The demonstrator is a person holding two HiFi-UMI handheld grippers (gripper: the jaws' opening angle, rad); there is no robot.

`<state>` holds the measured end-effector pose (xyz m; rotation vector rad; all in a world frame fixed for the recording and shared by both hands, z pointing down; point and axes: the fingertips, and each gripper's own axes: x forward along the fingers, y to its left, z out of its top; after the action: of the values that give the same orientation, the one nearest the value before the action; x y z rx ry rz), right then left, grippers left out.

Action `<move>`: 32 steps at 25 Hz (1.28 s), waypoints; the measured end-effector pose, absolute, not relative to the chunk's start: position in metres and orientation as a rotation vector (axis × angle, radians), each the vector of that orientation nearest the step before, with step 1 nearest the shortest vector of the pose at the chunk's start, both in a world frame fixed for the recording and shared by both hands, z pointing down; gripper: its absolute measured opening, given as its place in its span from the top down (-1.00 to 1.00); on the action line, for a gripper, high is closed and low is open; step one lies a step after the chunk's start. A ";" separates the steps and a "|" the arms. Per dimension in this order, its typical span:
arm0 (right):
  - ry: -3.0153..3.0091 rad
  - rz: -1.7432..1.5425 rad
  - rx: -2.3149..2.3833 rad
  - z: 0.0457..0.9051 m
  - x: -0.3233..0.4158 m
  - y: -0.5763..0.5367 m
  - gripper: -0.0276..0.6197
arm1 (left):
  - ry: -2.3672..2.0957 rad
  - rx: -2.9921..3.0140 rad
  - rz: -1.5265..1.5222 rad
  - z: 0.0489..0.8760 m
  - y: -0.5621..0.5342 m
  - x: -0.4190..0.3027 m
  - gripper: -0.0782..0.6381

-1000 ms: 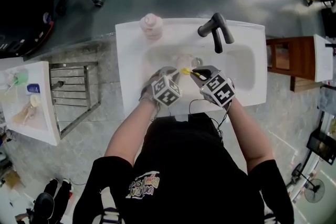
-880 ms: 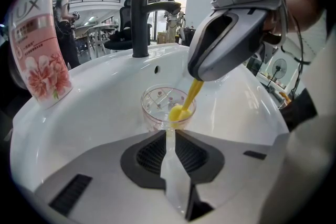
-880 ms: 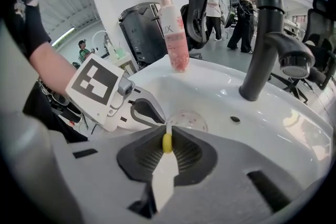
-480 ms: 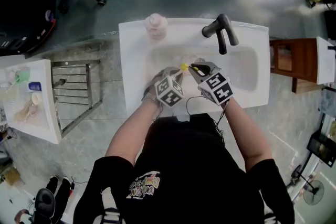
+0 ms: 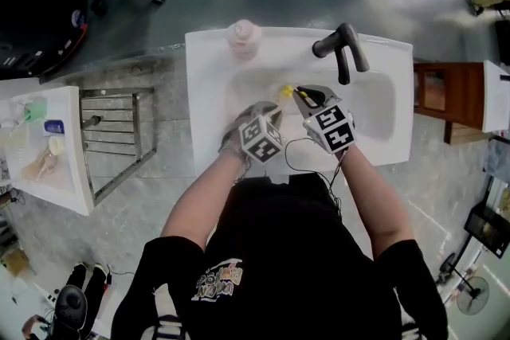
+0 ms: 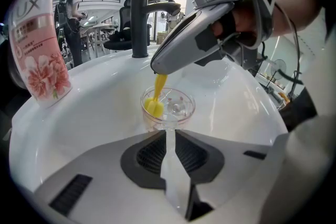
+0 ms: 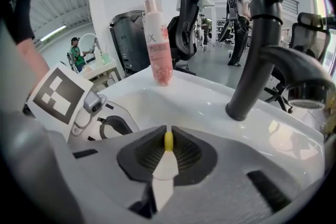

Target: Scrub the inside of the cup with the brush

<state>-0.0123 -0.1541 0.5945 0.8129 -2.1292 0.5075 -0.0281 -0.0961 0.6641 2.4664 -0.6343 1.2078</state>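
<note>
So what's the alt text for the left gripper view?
The right gripper dips a yellow brush into a clear cup, which the left gripper grips by its rim in a white sink. A black faucet stands behind, a pink bottle at left.

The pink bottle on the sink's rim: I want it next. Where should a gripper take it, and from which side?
The pink bottle stands upright on the back rim, apart from the faucet, its side toward the basin open. Probably grip the straight body below the cap, jaws level, coming from that side.
</note>
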 end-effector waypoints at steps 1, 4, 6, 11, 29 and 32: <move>-2.116 0.495 0.814 0.595 -0.010 -0.155 0.80 | -0.634 2.467 1.207 0.664 -0.096 -0.028 0.65; -2.103 0.454 0.814 0.597 -0.006 -0.158 0.80 | -0.632 2.467 1.207 0.665 -0.096 -0.028 0.65; -2.083 0.426 0.791 0.599 -0.001 -0.158 0.80 | -0.633 2.467 1.207 0.665 -0.096 -0.028 0.65; -2.051 0.385 0.733 0.600 0.008 -0.155 0.80 | -0.636 2.471 1.205 0.664 -0.096 -0.029 0.65; -1.899 0.340 0.418 0.614 0.013 -0.116 0.81 | -0.633 2.471 1.202 0.663 -0.096 -0.029 0.64; -1.892 0.364 0.377 0.617 0.009 -0.107 0.81 | -0.634 2.471 1.200 0.663 -0.096 -0.029 0.64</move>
<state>0.0089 -0.1073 0.6171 0.3768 -1.8922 0.3636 -0.0286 -0.0957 0.6633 2.4710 -0.6341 1.2000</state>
